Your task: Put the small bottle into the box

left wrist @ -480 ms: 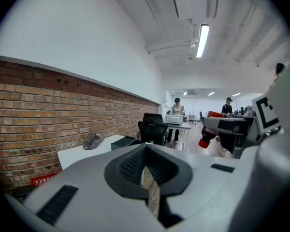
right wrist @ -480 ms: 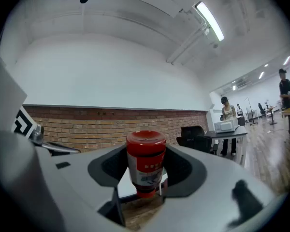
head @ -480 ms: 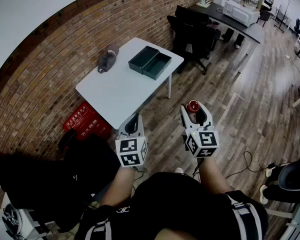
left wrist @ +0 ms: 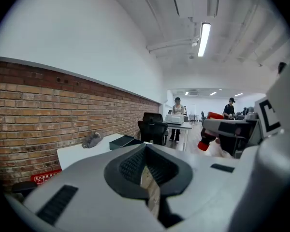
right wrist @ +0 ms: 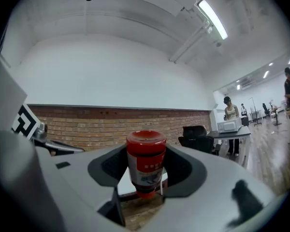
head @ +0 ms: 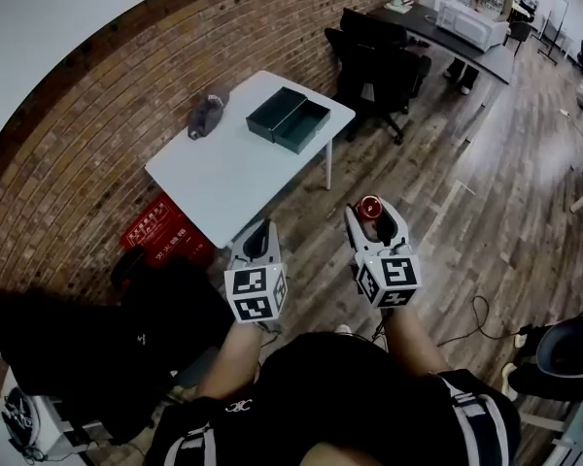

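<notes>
A small bottle (head: 370, 205) with a red cap and red label stands upright between the jaws of my right gripper (head: 372, 214), which is shut on it over the wooden floor. In the right gripper view the bottle (right wrist: 146, 161) fills the gap of that gripper (right wrist: 146, 170). My left gripper (head: 257, 237) hovers beside it, shut and with nothing in it, and in its own view the left gripper (left wrist: 146, 164) shows only a thin slit. The dark green open box (head: 290, 119) lies on the white table (head: 223, 178) ahead, and the box (left wrist: 123, 141) is well beyond both grippers.
A grey lump (head: 207, 113) lies on the table near the brick wall. A red crate (head: 160, 236) sits under the table's near end. Black office chairs (head: 374, 61) and a desk (head: 471, 27) with people stand behind. A cable (head: 481, 314) runs over the floor at right.
The right gripper with the bottle sits a touch further left in the picture. Both grips are unchanged.
</notes>
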